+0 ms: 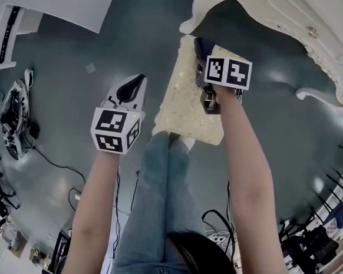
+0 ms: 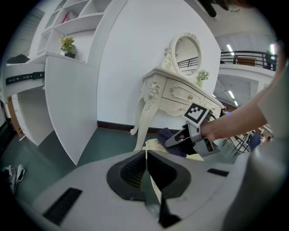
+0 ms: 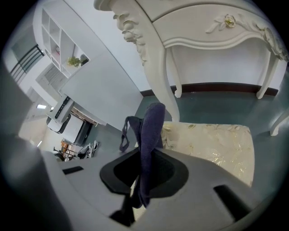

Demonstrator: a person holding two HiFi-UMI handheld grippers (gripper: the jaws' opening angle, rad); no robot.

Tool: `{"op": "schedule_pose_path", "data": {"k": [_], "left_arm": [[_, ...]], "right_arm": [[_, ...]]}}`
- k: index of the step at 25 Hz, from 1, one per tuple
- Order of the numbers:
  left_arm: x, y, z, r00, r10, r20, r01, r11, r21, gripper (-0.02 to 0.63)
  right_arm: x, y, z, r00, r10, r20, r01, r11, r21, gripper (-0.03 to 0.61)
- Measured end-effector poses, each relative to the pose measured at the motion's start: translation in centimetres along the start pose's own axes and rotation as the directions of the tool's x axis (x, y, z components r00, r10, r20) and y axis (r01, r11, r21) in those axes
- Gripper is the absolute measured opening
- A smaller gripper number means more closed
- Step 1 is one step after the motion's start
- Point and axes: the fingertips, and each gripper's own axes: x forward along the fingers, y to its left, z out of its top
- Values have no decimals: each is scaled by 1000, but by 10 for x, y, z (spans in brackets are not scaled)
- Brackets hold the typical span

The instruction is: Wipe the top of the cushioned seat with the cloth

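Forearms and jeans filled the view nearest us, one gripper in each hand. Our right gripper had its jaws clamped on the dark blue cloth, with a fold standing out ahead of the tips so that fabric, not plastic, would meet the upholstery. We held it over the far end of the cream cushioned seat, close by the white dressing table, which we judged a sensible start for strokes drawn back toward us. Whether the cloth pressed on the cushion we could not tell. Our left gripper hung over the floor, left of the seat and apart from it. Its jaws were closed on nothing, clear of the wiping path.
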Motion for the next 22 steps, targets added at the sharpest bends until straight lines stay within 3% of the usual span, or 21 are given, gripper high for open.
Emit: {"op": "schedule_pose_path", "data": {"k": [22], "left_arm": [[-14,26,-7,1000,12,-5,-12,1000,-10,11]], "right_arm": [[34,53,4,999,25,-24,-26,998,-60,32]]}}
